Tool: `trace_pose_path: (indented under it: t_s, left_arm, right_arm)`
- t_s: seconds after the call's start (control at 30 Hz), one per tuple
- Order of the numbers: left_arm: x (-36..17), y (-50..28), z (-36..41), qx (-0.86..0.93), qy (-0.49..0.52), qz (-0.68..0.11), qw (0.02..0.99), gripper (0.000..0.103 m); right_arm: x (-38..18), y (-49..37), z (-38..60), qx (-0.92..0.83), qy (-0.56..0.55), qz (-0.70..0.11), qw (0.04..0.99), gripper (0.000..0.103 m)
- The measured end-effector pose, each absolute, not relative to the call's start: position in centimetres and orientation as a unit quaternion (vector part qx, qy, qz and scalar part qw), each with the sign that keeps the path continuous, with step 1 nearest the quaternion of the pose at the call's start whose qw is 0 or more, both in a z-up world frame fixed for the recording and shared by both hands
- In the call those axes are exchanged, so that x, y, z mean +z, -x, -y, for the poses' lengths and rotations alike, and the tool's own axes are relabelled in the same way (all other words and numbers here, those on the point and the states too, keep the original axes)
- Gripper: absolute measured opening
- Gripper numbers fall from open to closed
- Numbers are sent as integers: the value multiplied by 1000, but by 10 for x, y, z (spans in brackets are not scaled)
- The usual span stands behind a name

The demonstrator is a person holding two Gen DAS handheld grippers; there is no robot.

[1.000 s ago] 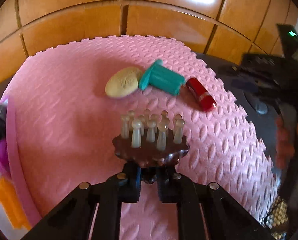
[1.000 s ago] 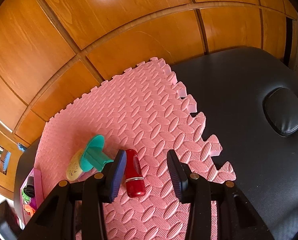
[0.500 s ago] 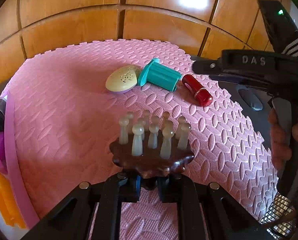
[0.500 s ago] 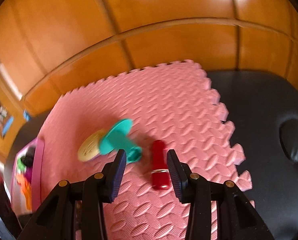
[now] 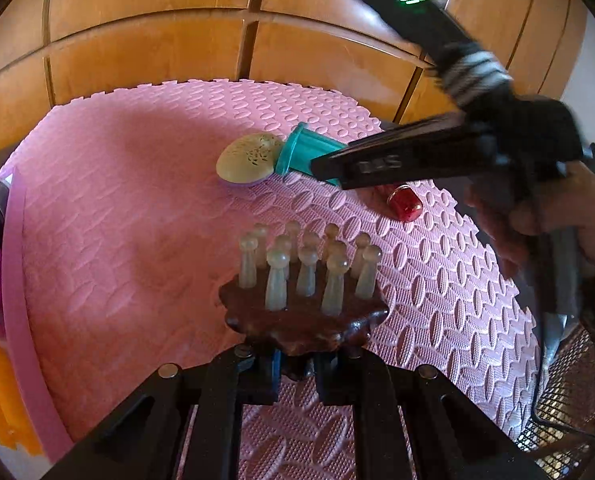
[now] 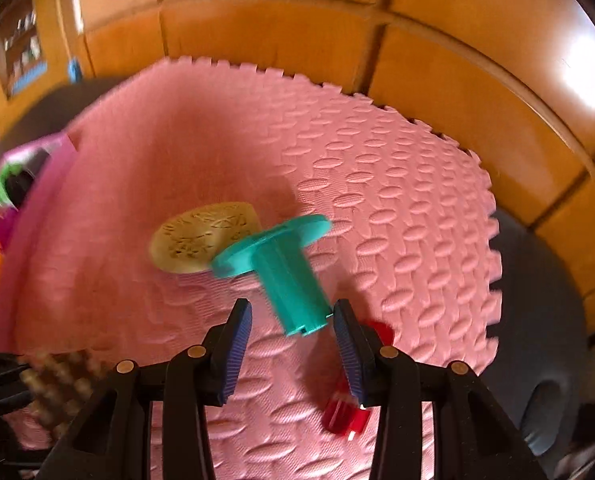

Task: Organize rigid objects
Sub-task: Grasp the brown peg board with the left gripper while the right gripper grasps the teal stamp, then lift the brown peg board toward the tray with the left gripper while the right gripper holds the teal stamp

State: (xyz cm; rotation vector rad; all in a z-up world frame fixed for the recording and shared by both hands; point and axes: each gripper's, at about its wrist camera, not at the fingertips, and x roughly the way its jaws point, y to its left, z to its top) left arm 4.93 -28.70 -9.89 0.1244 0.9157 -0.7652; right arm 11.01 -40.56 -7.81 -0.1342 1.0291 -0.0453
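Black right gripper (image 5: 397, 164) bears blurred lettering, unreadable.

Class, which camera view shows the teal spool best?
The right wrist view: the teal spool lies whole, flange and barrel, ahead of the open right gripper. In the left wrist view, that gripper covers most of its barrel.

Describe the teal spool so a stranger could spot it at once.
Start at the pink foam mat. Near its middle three things lie in a row: a cream oval, then the teal spool, then a red tube. The spool alone is teal, a ribbed cylinder with a wide round flange.
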Motion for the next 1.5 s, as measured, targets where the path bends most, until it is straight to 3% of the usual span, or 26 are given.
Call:
trace_pose_path:
  t_s: [0.1, 0.23, 0.53, 0.8, 0.93, 1.27, 1.4, 1.5]
  left_arm:
    - [-99, -49, 287, -363, -58, -431, 824, 12]
    - [-100, -49, 286, -365, -55, -430, 824, 12]
    - [-98, -46, 281, -353, -48, -447, 820, 12]
    - [-94, -28, 274, -348, -66, -448, 821, 12]
    - [-85, -19, 272, -354, -74, -433, 826, 12]
    - [-59, -9, 254, -352, -66, -414, 837, 12]
    - [-41, -6, 236, -350, -54, -400, 845, 12]
    - [-27, -4, 218, -345, -38, -389, 853, 12]
  right_arm:
    - [-86, -120, 402, -18, 80, -499, 863, 42]
    - [-85, -109, 392, -5, 97, -486, 868, 29]
    - [-89, -41, 382, 11, 12, -472, 882, 29]
    - [-95, -37, 383, 9, -16, -462, 887, 29]
    - [-95, -38, 388, 10, -28, -462, 887, 45]
    - [-99, -48, 382, -11, -18, -443, 896, 52]
    - [-99, -47, 380, -8, -11, -443, 897, 50]
    - [-99, -46, 376, -8, -3, -440, 898, 37]
